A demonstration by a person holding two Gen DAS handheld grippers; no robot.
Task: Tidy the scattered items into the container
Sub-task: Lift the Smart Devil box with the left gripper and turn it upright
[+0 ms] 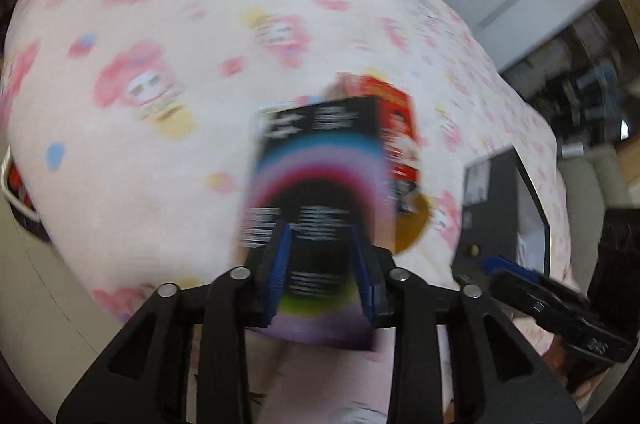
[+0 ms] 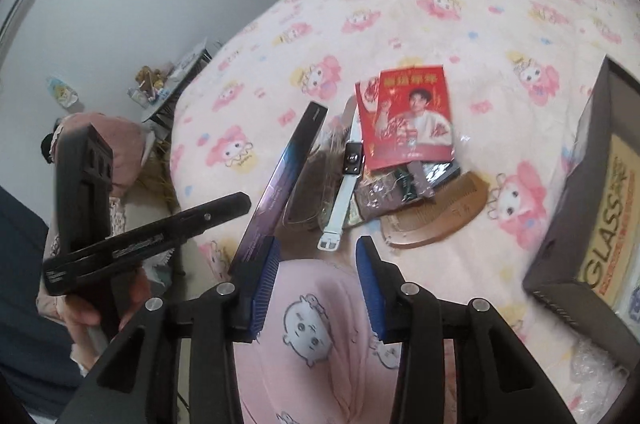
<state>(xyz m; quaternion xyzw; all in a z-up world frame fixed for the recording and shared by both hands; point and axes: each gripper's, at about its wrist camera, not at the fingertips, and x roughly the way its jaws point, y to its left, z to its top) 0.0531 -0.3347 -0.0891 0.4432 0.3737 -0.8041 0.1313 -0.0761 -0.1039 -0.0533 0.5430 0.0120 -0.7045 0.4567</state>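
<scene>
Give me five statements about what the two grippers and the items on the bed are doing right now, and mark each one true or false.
1. The left gripper is shut on the black rainbow-printed box. True.
2. The right gripper holds the wooden comb. False: it is open and holds nothing; the comb lies on the bedspread.
3. The white-strapped watch lies in the pile beside the red packet. True.
4. The dark cardboard container sits at the left of the right wrist view. False: it is at the right edge.
5. The red packet is already inside the container. False: it is still on the bed.
</scene>
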